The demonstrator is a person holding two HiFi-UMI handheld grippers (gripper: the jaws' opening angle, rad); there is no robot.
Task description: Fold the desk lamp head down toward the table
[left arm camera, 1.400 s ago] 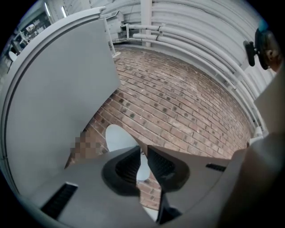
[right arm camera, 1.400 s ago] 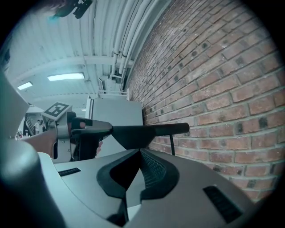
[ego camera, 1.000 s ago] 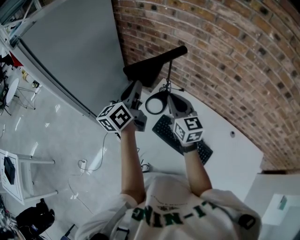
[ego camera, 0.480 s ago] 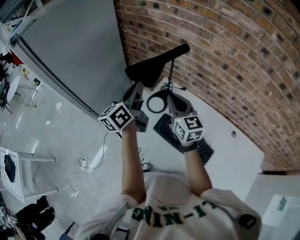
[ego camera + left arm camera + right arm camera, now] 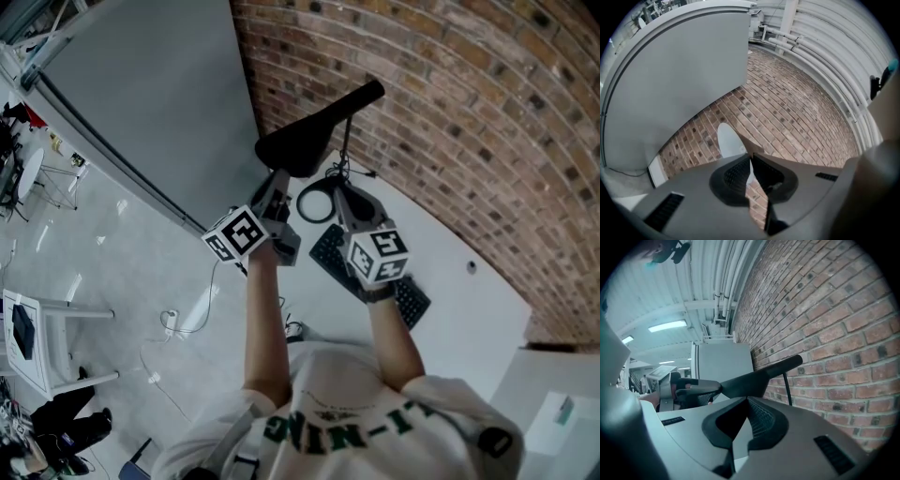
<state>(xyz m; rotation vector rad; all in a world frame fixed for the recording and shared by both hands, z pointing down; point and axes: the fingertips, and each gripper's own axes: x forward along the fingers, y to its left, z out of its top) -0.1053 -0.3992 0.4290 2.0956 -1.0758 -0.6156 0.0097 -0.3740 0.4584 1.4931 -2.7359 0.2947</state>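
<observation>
Forearms run side by side away from the person's chest, both bare and nearly straight, each hand wrapped around a handle behind a marker cube. The left tongs point roughly level, and their jaws are pinched almost together on the near end of the lamp head. In the left gripper view a thin pale edge of that head sits between the tips. The right gripper view shows the same clamp from the side. From there the long black head slopes up and away from the left tongs toward the brick wall, held above the thin stem.

The right tongs also lie about level, just right of the left pair, with their jaws closed tip to tip and nothing between them. The lamp's ring-shaped base sits just beside their tips, and whether they touch it cannot be told. A black keyboard lies under the right wrist on the white table.

Green letters on the person's white shirt read "LI-NING". The marker cubes carry only black-and-white square patterns.
</observation>
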